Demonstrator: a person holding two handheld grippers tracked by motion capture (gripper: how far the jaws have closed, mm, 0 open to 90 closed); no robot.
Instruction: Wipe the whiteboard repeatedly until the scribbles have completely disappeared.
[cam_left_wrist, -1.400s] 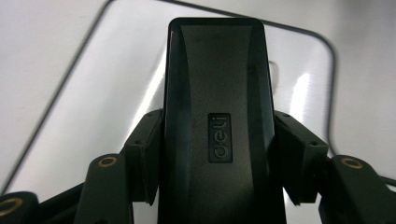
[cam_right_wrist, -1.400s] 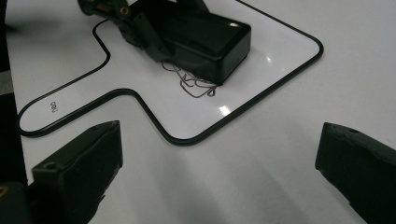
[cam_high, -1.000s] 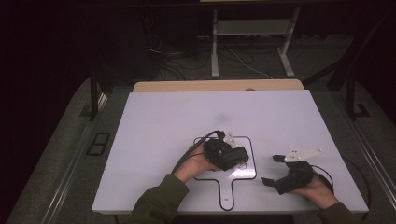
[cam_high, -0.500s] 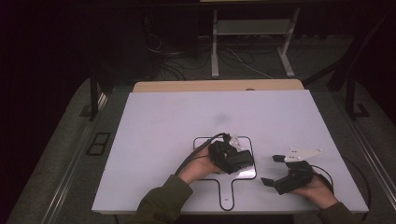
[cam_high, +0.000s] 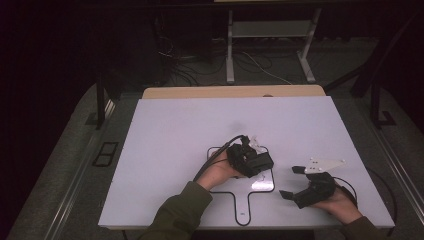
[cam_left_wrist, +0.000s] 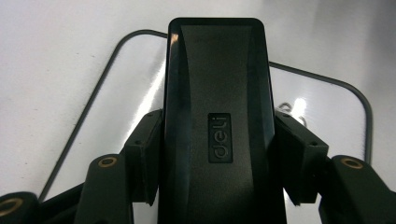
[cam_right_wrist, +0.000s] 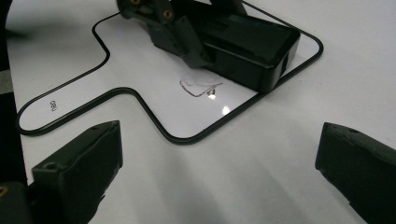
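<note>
In my left claw (cam_high: 256, 161) I have the black whiteboard eraser (cam_left_wrist: 217, 126) pinched by its long sides, both pads pressed hard against it. A second ago I held it nearer the middle of the small paddle-shaped whiteboard (cam_high: 241, 204); now it sits further toward the board's far right corner, so I judge the wiping stroke is under way. A thin scribble (cam_right_wrist: 200, 87) shows on the board just beside the eraser, not yet rubbed off. My right claw (cam_high: 297, 182) rests on the table (cam_high: 165, 140) off the board's right edge, spread wide and holding nothing.
</note>
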